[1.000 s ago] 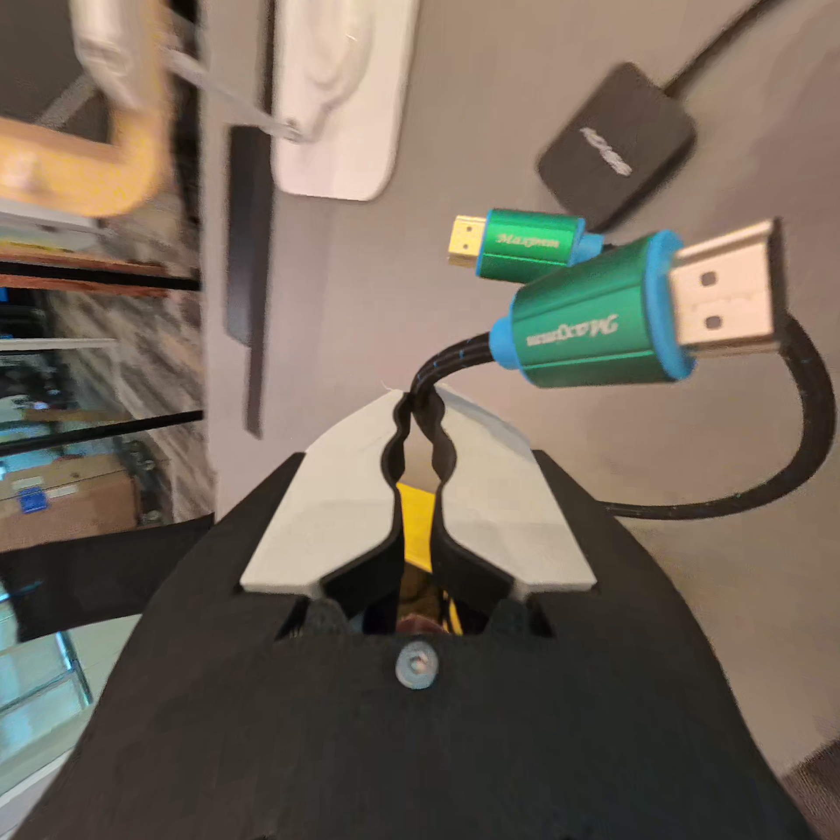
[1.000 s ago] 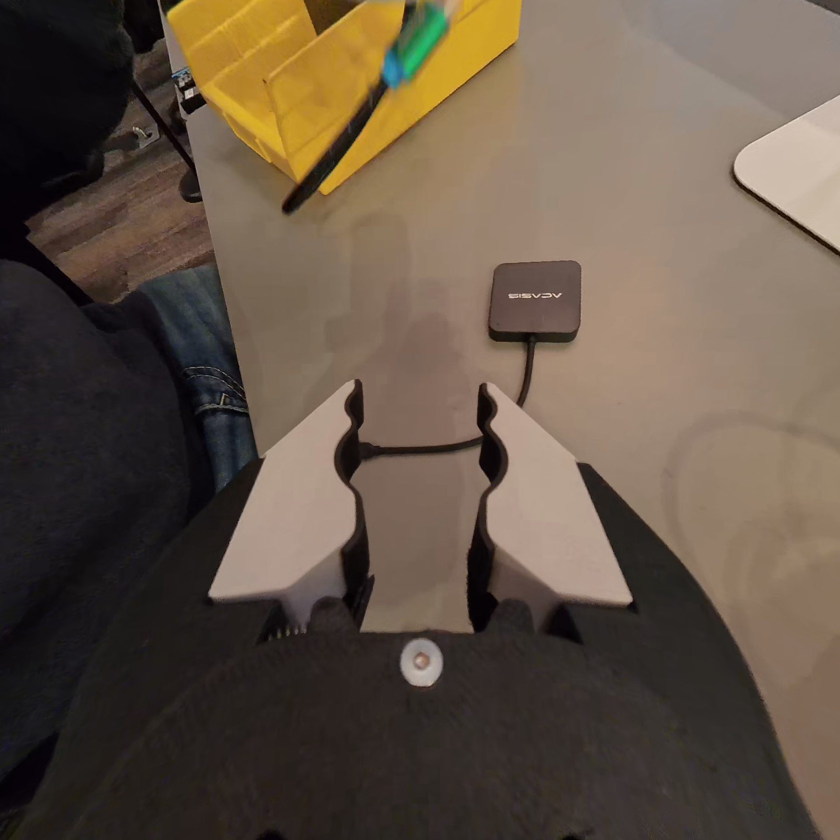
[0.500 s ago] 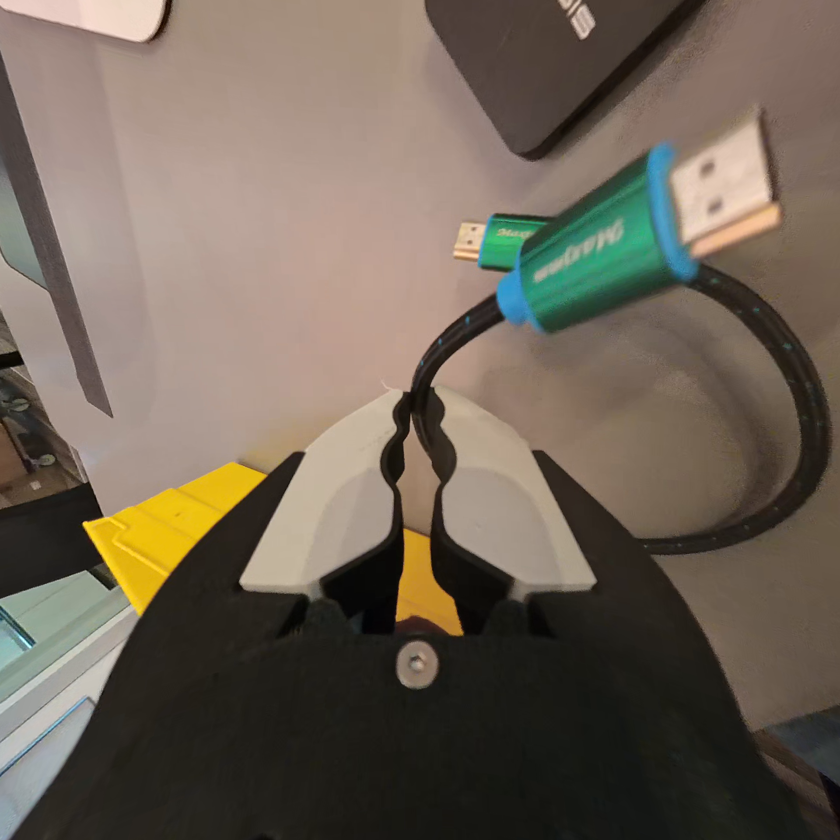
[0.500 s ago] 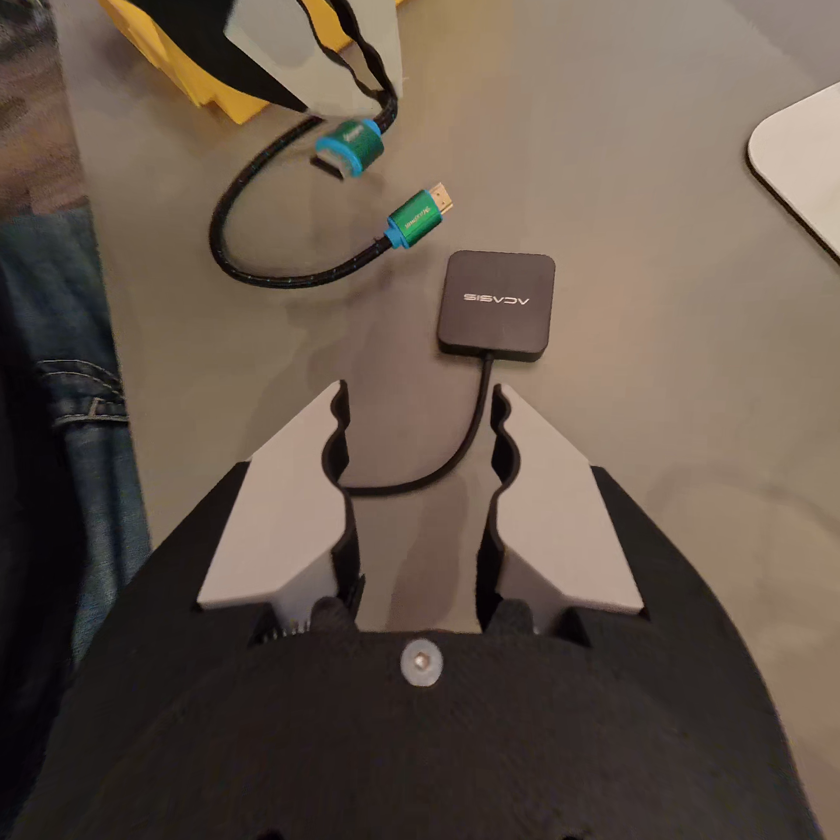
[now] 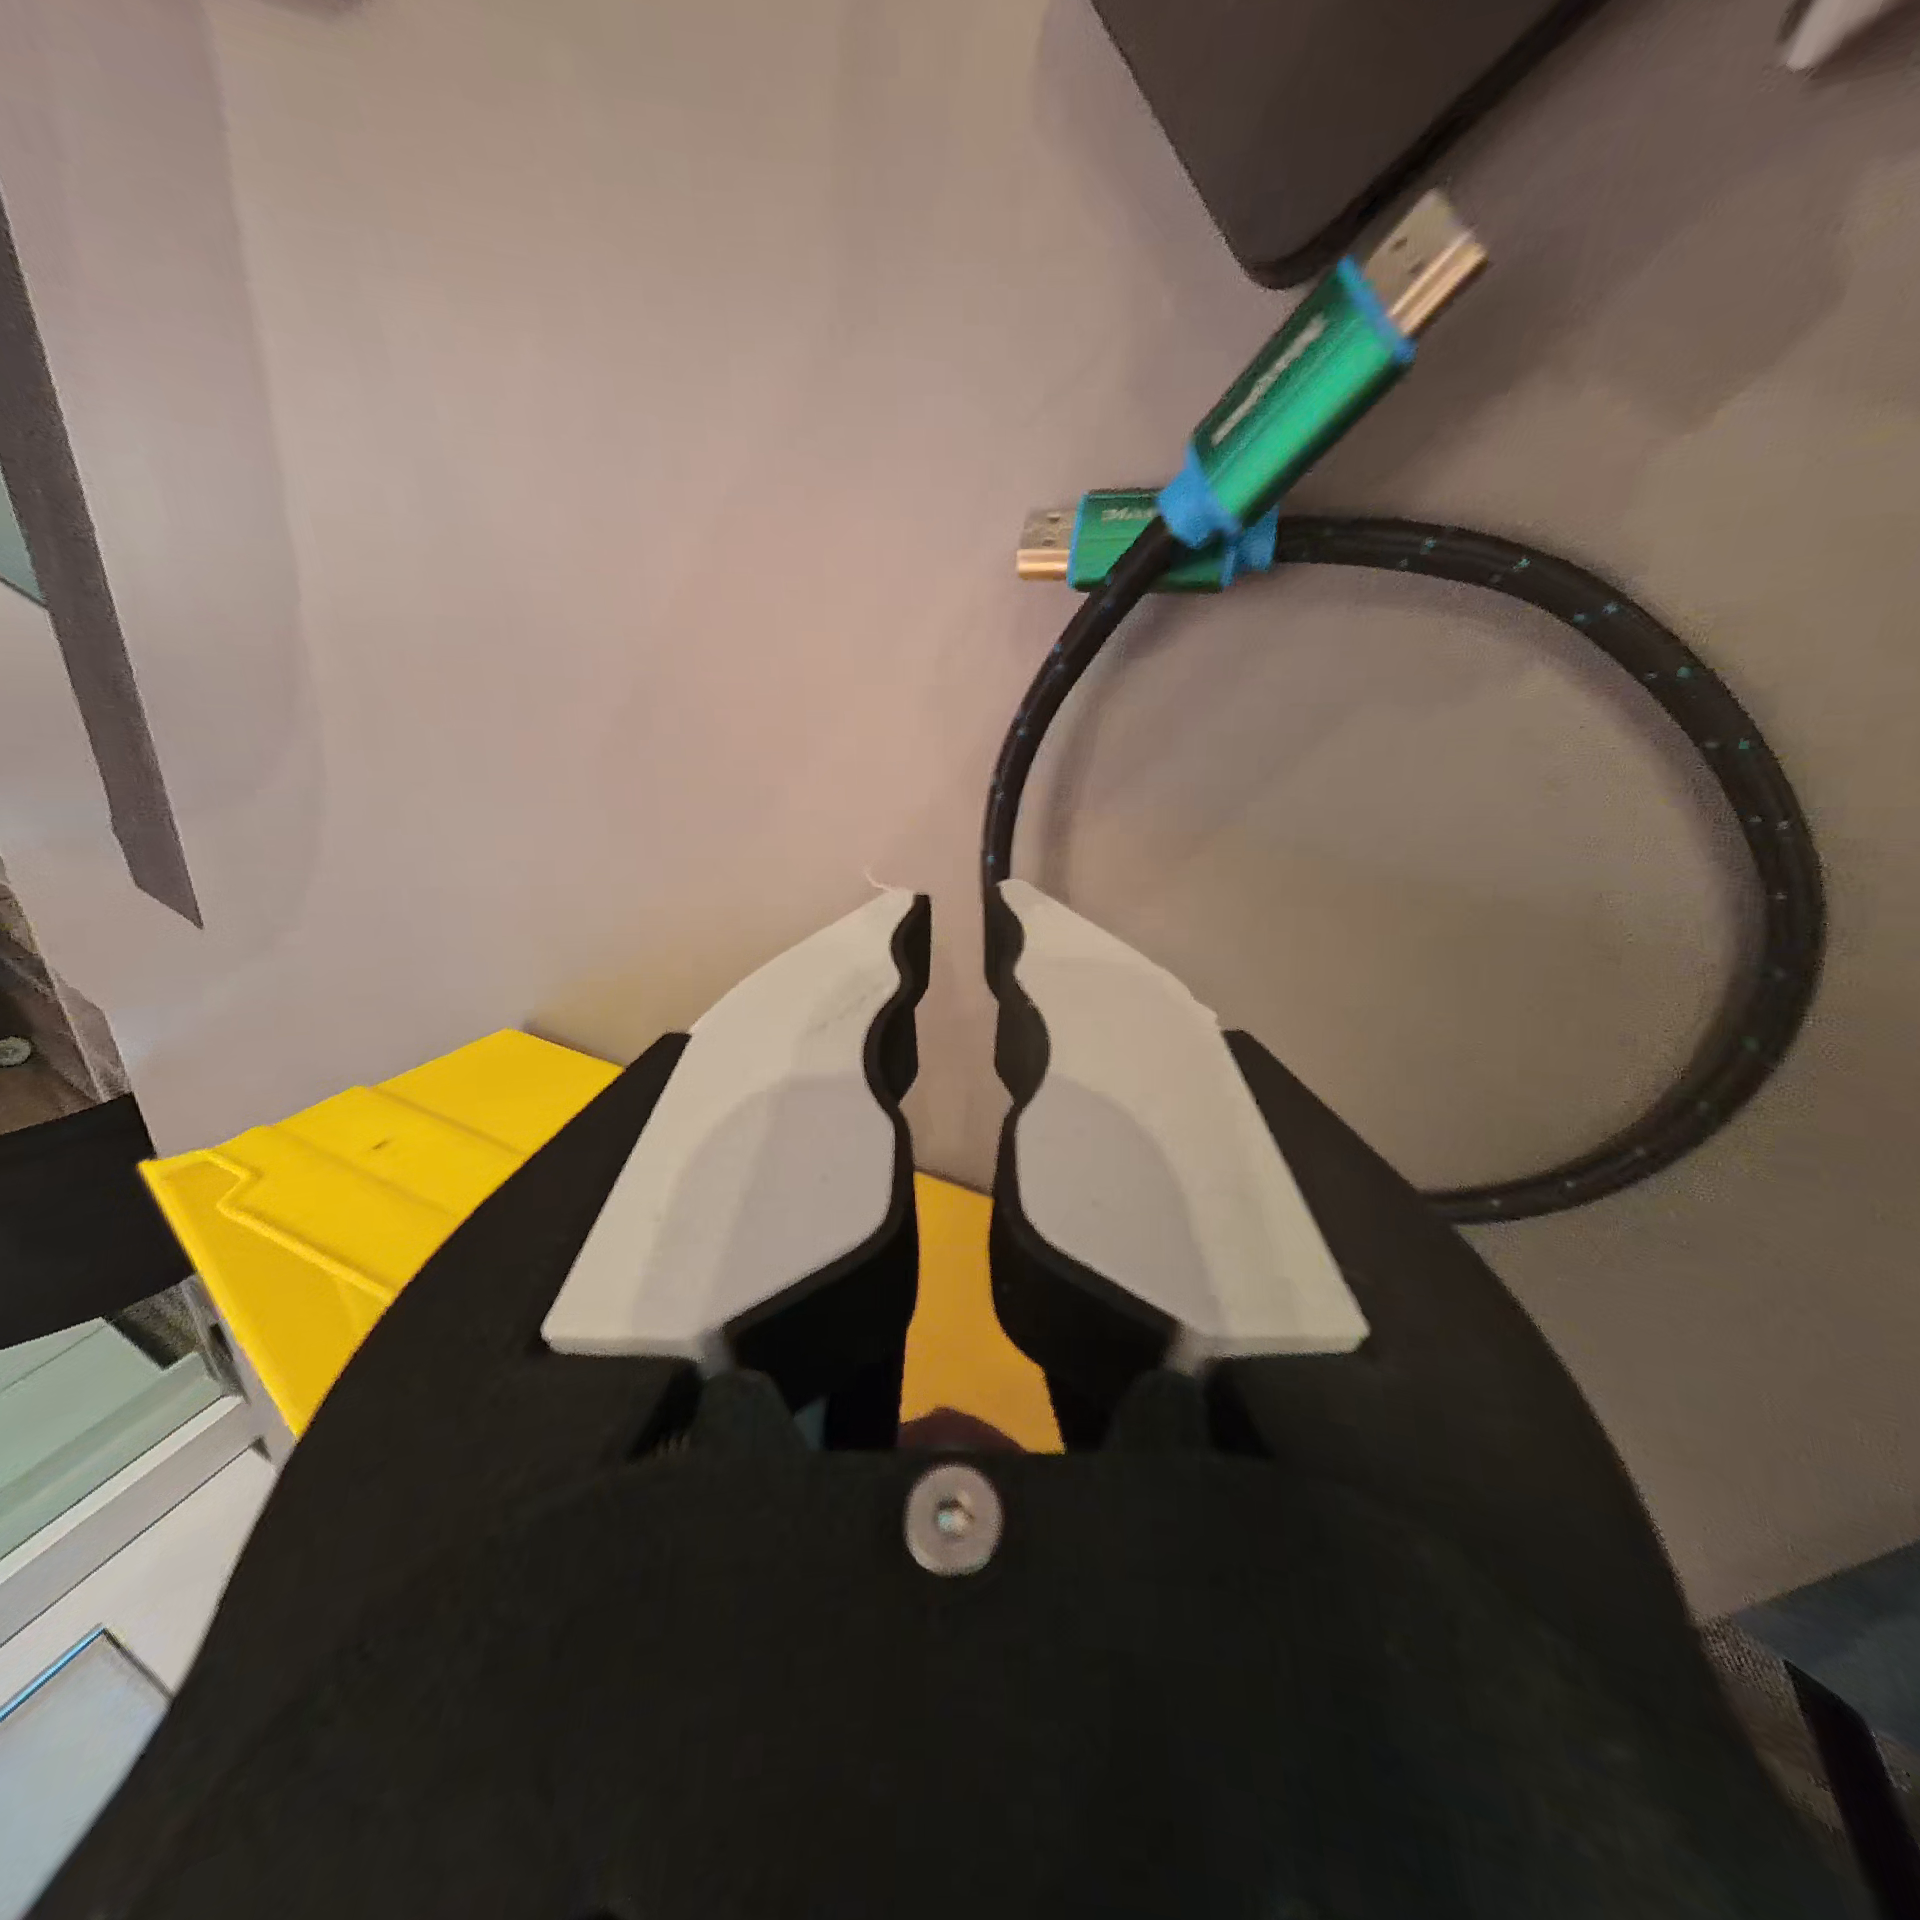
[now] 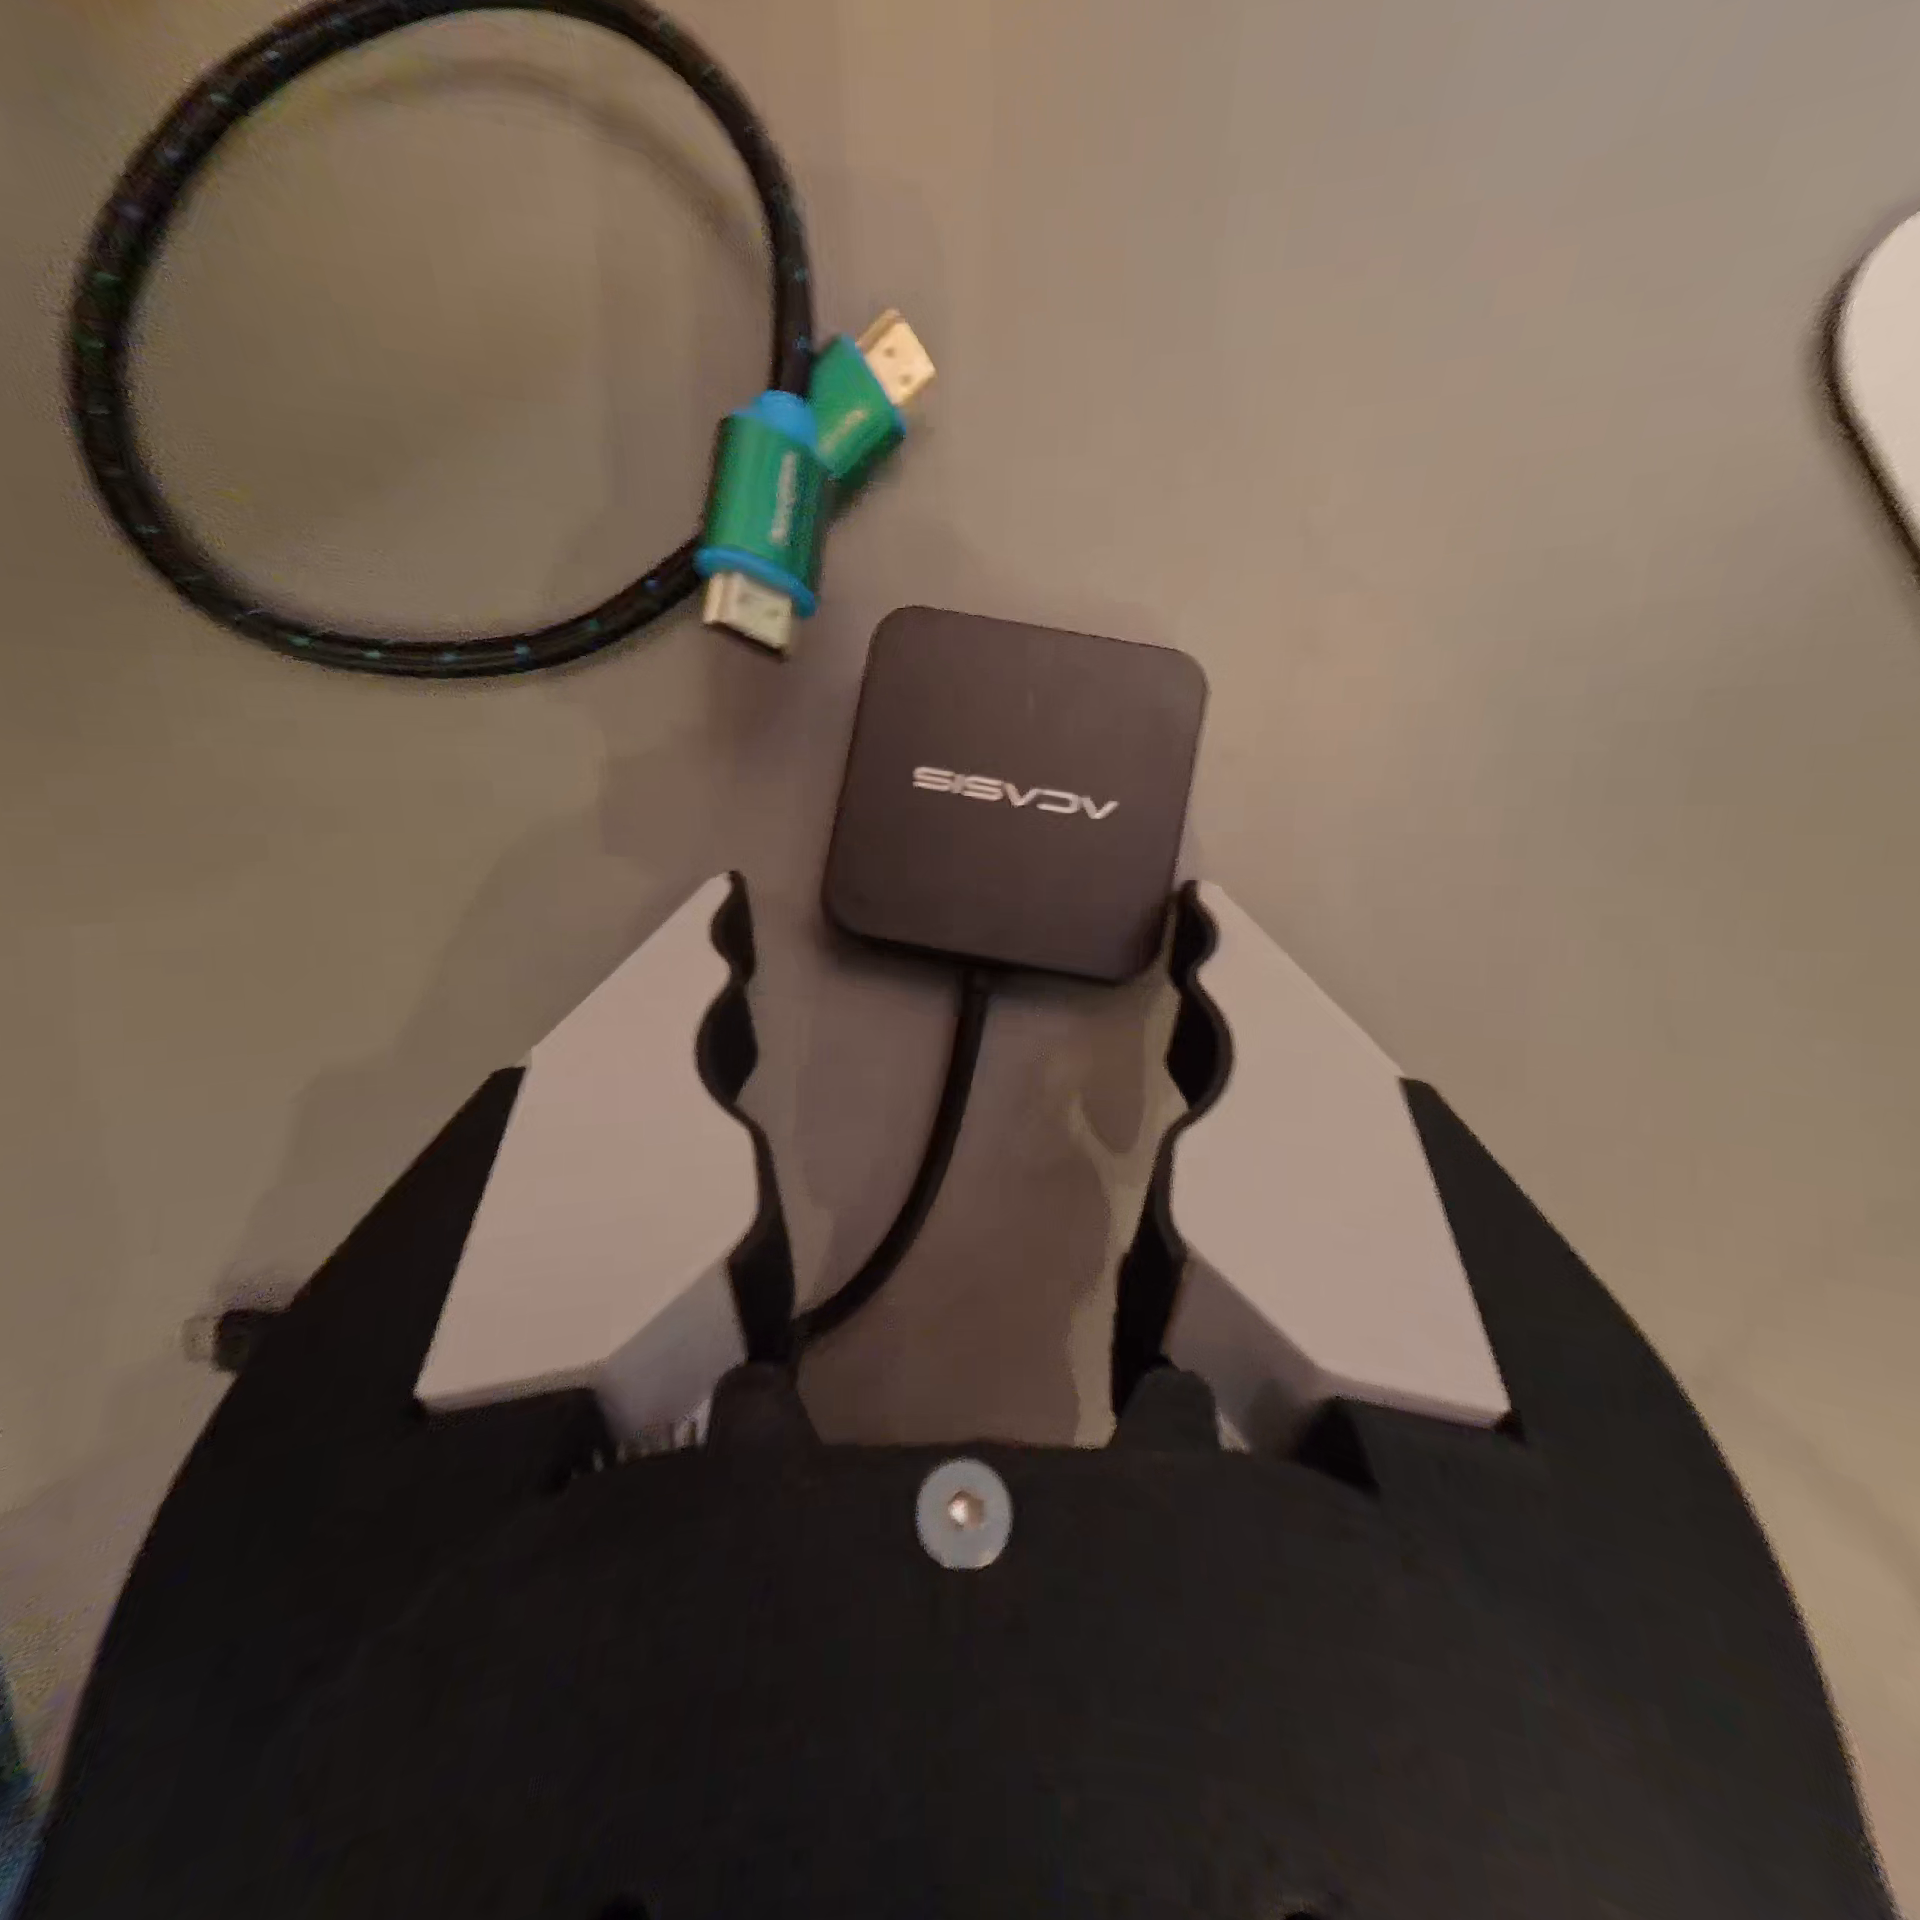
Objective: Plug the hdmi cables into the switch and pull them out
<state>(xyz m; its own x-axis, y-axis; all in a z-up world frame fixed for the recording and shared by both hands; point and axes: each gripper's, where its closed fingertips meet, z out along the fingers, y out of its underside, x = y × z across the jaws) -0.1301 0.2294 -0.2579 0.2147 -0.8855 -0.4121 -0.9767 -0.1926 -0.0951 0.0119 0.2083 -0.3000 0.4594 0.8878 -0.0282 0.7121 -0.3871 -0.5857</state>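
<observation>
Left gripper (image 5: 961, 904) fingers are parted only a narrow slit and hold nothing; the black braided hdmi cable (image 5: 1756, 831) lies looped on the grey tabletop (image 5: 623, 416) just past the right fingertip, not pinched. Both green plugs (image 6: 769, 499) sit crossed at the loop's closure, the near one's metal tip pointing at the black switch (image 6: 1013, 790), likely laid there for a short reach to a port. Right gripper (image 6: 961, 894) is wide open, fingers straddling the switch's near edge and its thin lead (image 6: 951, 1101), empty, probably set to clamp and steady the switch for plugging. Yellow bin (image 5: 343, 1195) sits behind the left gripper. No plug is inserted yet.
</observation>
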